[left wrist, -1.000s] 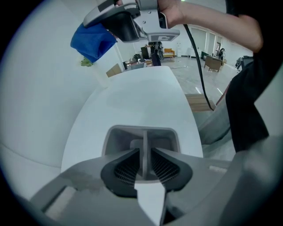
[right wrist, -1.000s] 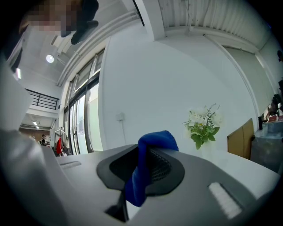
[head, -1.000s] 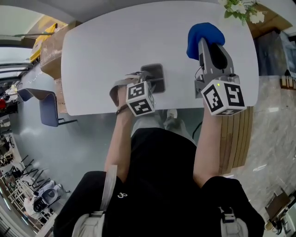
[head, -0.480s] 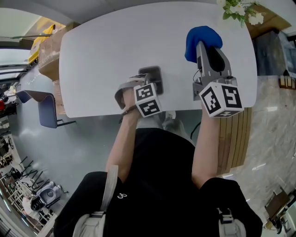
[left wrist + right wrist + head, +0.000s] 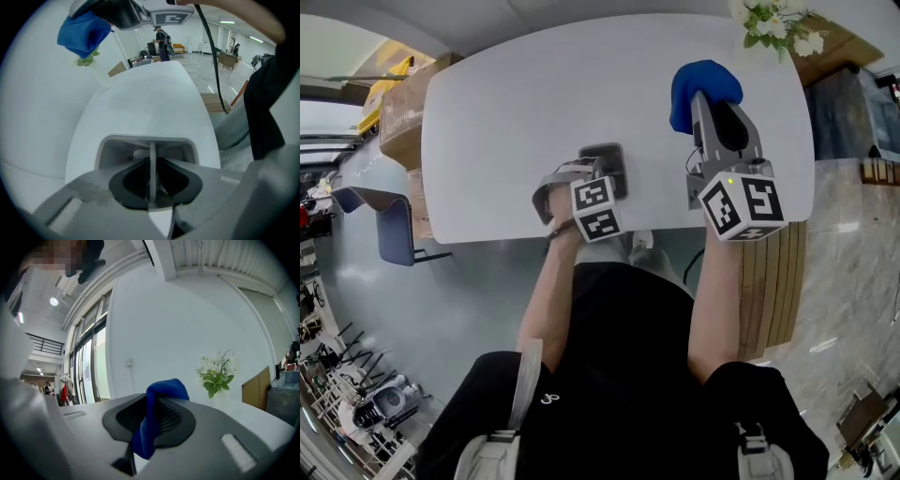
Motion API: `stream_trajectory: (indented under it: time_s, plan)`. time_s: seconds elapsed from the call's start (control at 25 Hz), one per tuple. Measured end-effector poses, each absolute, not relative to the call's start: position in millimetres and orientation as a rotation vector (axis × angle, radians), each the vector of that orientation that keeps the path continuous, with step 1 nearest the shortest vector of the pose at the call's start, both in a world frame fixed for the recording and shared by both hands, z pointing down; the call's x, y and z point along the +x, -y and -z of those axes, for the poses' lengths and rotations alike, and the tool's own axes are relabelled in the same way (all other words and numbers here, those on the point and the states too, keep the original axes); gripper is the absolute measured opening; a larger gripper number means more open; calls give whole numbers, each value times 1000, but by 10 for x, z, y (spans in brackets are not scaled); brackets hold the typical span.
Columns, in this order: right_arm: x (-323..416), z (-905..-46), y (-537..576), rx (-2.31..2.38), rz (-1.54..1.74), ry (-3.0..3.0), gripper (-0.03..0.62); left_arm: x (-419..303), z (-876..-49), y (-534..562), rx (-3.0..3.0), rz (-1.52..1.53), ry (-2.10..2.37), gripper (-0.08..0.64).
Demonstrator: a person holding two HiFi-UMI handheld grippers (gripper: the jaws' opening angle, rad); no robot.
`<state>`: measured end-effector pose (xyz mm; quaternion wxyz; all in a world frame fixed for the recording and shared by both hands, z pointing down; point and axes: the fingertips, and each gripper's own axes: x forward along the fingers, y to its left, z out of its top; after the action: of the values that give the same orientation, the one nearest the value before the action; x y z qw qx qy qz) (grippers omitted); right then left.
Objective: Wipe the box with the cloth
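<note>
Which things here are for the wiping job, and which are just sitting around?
For the job:
grey box, clamped by the left gripper
blue cloth, pinched in the right gripper

Just sitting around:
flowers
cardboard boxes
chair
</note>
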<state>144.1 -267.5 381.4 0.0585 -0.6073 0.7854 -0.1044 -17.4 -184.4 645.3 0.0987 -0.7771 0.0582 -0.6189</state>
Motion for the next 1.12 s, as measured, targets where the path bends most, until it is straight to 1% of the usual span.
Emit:
stream_trajectory:
  time_s: [0.16,0.36,0.56,0.8,1.12]
  plan:
    - [1401,-3760,2662,-1820,293,-2404,49,-164,-6322,1840,-2413,1745,-222,49]
    - [1333,-3675,2647,-1781,261,-2439,49,-84,-5908,1935,-2685,1499,-389,48]
    - [1228,-3558,2603,-1714,215,-2485,49,-153,-5480,2076,-2884,1226,-595,48]
    - [1077,-3370,2517,-1601,128,-2562,49,-208,-4885,2183,-2962,918,-730,48]
    - [769,-3090,2316,-1368,-45,-2717,49,-344,-4351,2213,-3033,626,-849,48]
